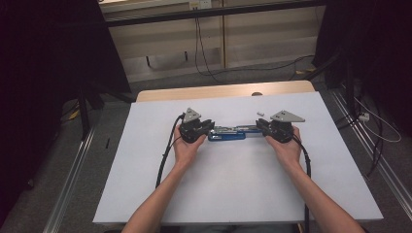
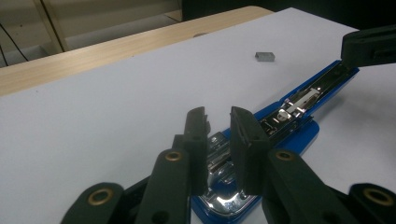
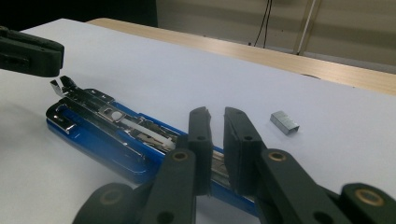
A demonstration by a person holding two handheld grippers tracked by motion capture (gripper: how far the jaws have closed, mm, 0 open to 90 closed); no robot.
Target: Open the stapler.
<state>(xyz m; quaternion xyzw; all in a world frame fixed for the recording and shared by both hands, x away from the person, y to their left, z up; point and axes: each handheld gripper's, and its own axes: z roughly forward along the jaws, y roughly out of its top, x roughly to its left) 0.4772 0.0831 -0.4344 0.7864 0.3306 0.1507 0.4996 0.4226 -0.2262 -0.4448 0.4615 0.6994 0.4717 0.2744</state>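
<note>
The high view looks forward and down from above the person's side onto the whole bench [image 1: 145, 194], well back from both claws. The left gripper view rides low behind the left claw [image 2: 218, 116], close over the opened blue stapler [image 2: 299, 100], facing the other claw. The right gripper view sits likewise behind the right claw [image 3: 215, 116], looking back. All three share the stapler and the small staple block [image 3: 284, 122] beyond it.
</note>
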